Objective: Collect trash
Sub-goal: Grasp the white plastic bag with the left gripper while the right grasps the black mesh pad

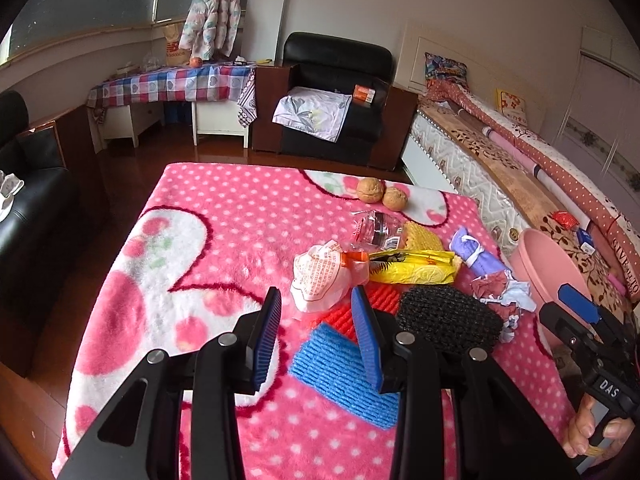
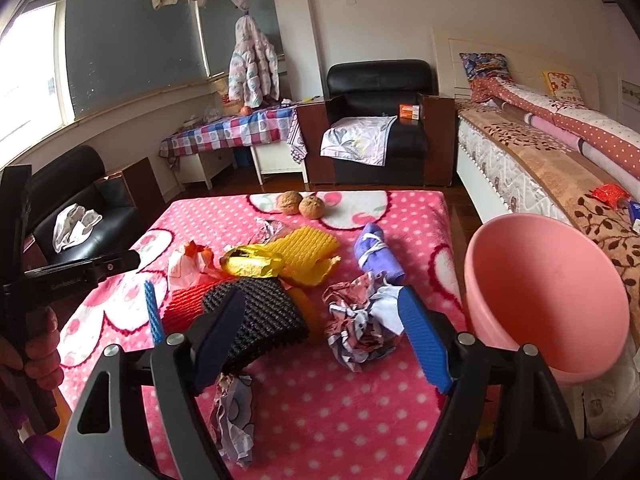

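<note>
Left gripper (image 1: 316, 320) jaws spread, empty, before white wrapper (image 1: 320, 276). Right gripper (image 2: 320, 336) jaws spread around crumpled paper (image 2: 360, 328). Pink basin (image 2: 548, 296) beyond counter (image 2: 320, 412) right edge.

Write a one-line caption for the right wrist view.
Open right gripper over crumpled paper beside pink basin.

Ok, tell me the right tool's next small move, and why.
Probably ease the right tool forward and down onto the crumpled paper wad, then close. Its jaws are open and empty, the wad lies loose on the pink blanket just ahead between them, and the pink basin waits close to its right.
</note>
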### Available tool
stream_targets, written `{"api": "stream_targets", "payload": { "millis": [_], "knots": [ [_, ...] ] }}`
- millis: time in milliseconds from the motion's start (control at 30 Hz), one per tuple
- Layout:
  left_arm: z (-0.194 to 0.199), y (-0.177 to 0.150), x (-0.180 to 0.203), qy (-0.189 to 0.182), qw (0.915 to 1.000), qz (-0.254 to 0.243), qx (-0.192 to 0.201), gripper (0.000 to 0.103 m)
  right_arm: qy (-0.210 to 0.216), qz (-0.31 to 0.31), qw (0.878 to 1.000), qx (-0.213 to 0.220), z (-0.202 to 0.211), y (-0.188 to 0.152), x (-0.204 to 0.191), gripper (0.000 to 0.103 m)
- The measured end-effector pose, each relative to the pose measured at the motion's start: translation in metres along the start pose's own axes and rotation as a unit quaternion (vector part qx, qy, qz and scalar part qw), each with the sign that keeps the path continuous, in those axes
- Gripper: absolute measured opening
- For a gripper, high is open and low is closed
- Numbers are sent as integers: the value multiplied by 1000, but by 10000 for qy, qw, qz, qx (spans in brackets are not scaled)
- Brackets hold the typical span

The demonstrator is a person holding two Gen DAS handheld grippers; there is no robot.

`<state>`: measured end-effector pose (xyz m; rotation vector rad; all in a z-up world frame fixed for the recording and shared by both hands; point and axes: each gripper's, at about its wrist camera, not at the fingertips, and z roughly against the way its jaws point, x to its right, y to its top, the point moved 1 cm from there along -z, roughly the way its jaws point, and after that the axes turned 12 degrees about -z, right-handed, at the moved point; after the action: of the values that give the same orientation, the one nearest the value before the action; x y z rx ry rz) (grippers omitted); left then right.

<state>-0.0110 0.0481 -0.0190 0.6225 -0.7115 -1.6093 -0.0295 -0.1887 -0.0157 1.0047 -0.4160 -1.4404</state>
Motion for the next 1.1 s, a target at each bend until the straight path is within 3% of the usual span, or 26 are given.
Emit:
{"api": "stream_targets", "payload": {
  "millis": [233, 500, 567, 633, 833, 1033, 1100],
  "knots": [
    [-26, 10, 1, -7, 9998, -121, -151, 46, 116, 124, 9996, -209, -6, -6, -8, 79],
    [-65, 13, -7, -223, 9983, -217, -498, 47, 357, 23, 9979, -534, -20, -5, -11, 79],
    [-70, 13, -7, -312, 9979, -255, -504, 42, 405, -13, 9973, -604, -23, -3, -11, 79],
    [-75, 12, -8, -405, 9974, -262, -538, 20, 444, -39, 9966, -694, -28, -1, -12, 79],
    [-77, 9, -12, -589, 9971, -184, -455, 11, 466, -65, 9946, -920, -46, 2, -15, 79],
    [-63, 9, -19, -694, 9971, -26, -314, 9, 473, -162, 9916, -1190, -62, 0, -14, 79],
    [-58, 11, -19, -703, 9972, -11, -265, 9, 467, -196, 9898, -1328, -68, -3, -14, 63]
  ]
}}
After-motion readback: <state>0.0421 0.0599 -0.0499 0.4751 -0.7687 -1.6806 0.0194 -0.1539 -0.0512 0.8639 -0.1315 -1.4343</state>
